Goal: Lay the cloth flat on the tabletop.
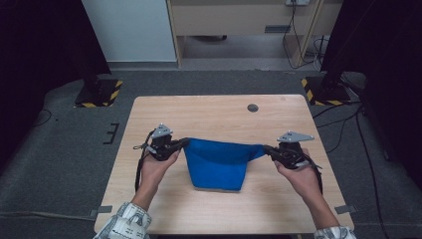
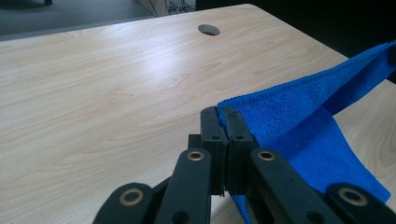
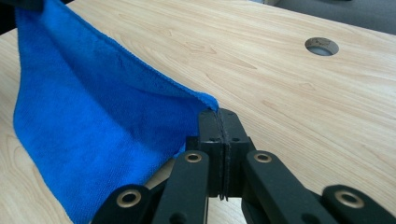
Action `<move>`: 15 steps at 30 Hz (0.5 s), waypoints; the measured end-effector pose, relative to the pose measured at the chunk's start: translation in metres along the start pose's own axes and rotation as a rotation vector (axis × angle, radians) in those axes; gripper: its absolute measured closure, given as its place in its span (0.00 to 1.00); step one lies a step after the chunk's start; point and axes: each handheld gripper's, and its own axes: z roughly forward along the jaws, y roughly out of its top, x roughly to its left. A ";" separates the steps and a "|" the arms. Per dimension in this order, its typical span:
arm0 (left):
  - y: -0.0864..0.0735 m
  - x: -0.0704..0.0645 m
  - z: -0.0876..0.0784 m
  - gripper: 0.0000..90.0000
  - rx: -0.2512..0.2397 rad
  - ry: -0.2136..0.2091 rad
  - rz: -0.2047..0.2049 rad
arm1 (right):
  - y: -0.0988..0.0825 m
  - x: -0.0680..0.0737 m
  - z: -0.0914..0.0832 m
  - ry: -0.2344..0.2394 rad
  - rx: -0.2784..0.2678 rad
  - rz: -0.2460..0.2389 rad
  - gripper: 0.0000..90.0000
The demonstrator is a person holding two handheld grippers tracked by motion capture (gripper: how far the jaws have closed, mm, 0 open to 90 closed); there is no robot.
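- A person stands at the near edge of a light wooden desk (image 1: 219, 112), a hand-held gripper in each hand.
- The left hand-held gripper (image 1: 183, 144) is clenched on 1 corner of a blue cloth (image 1: 219, 162); in the left gripper view its 2 black jaws are pressed together with the cloth's (image 2: 299, 121) hem pinched between them.
- The right hand-held gripper (image 1: 266, 148) is clenched on the opposite corner; in the right gripper view the jaws meet flat on the cloth's (image 3: 93, 126) edge.
- The cloth hangs between the 2 hand-held grippers over the middle of the desk, its top edge pulled into a shallow sagging line.
- Its lower part drapes down and its bottom edge rests on the desk, nearer the person than the grippers.
- A grey three-cornered plate (image 1: 295, 136) sits on top of the right hand-held gripper, and another on the left.
- A round cable hole (image 1: 253, 107) lies in the far right part of the desk, well apart from the cloth.
- Patterned sleeves (image 1: 127, 224) show at the bottom of the high view.
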 end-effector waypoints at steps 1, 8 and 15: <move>0.001 -0.001 0.000 0.99 0.001 0.000 0.004 | 0.000 -0.001 -0.001 0.000 -0.003 -0.002 1.00; 0.011 -0.009 -0.007 0.99 -0.011 -0.003 0.025 | 0.005 -0.004 -0.012 0.007 -0.045 0.009 1.00; 0.019 -0.013 -0.012 0.99 -0.030 -0.002 0.036 | 0.014 -0.005 -0.023 0.005 -0.070 0.004 1.00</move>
